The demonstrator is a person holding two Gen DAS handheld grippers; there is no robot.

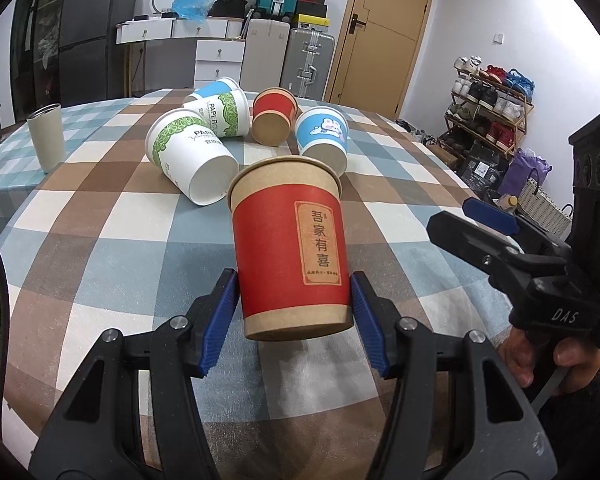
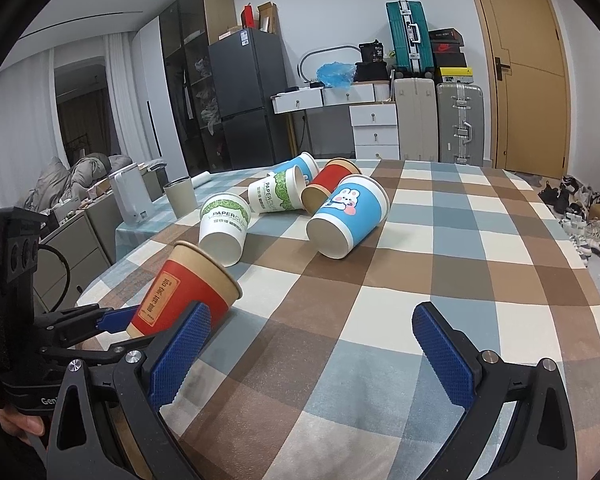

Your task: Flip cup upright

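Left gripper (image 1: pixel 294 312) grips red cup (image 1: pixel 290 248) by its lower body, near-left on table (image 2: pixel 420 280); cup tilted, prob. lifted, not upright yet. Right gripper (image 2: pixel 306 354) spread wide, empty. Five cups lie tipped farther back.

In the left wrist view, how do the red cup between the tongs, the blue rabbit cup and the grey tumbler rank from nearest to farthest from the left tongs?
1. Red cup: between the left tongs.
2. Blue rabbit cup: lying on its side behind it, slightly right.
3. Grey tumbler: standing upright far left, near the table edge.
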